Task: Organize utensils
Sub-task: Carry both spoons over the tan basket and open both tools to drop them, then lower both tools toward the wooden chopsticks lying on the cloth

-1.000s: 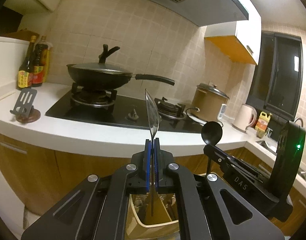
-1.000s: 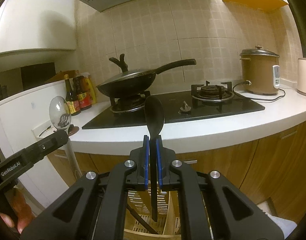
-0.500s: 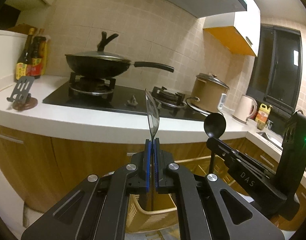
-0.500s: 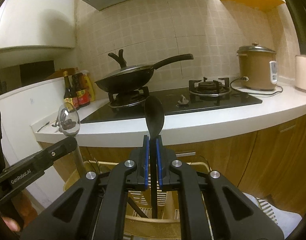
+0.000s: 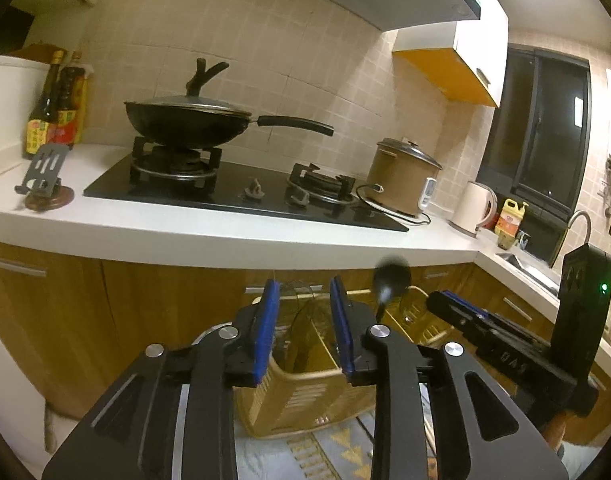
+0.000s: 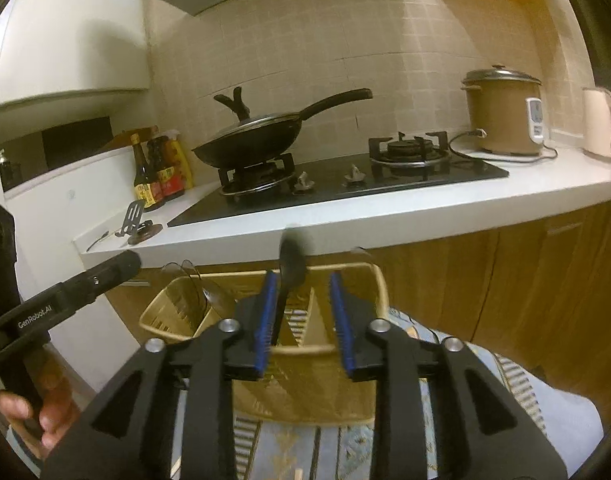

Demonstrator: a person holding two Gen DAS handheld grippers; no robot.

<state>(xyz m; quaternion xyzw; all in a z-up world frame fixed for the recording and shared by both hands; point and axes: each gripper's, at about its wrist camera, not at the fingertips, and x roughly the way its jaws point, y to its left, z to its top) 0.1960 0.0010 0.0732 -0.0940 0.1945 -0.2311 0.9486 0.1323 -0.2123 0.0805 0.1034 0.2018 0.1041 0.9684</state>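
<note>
Two grippers hover over a tan plastic utensil holder (image 6: 265,384), and the jaws of both have just been opening.

Left gripper (image 5: 303,320): the jaws stand apart and released. Nothing is between the blue pads (image 5: 265,328). Beyond them lies the open top of the holder (image 5: 305,396). A clear spoon (image 6: 193,284), hard to make out, stands in the holder's left compartment in the right wrist view, tilted, with its bowl above the rim.

Right gripper (image 6: 303,312): the jaws stand apart. A black spoon (image 6: 291,264) is between the pads, close against the left blue pad (image 6: 265,320); the right pad is clear of it, so it is not clamped. The spoon is blurred. Its bowl points up and its handle runs down toward the holder's middle compartment. In the left wrist view the same spoon (image 5: 389,280) shows just right of the left gripper, ahead of the right gripper (image 5: 453,304).

The holder sits on a patterned blue cloth (image 6: 337,452), in front of wooden cabinet doors (image 5: 145,312). A hand (image 6: 45,412) grips the left gripper's handle at the lower left of the right wrist view.

Above the cabinets runs a white worktop (image 5: 225,240). On it are a black gas hob (image 5: 241,196) carrying a lidded wok (image 5: 185,120), sauce bottles (image 5: 55,108), a small slotted stand (image 5: 43,172), a brown rice cooker (image 5: 403,176) and a pale kettle (image 5: 475,206).
</note>
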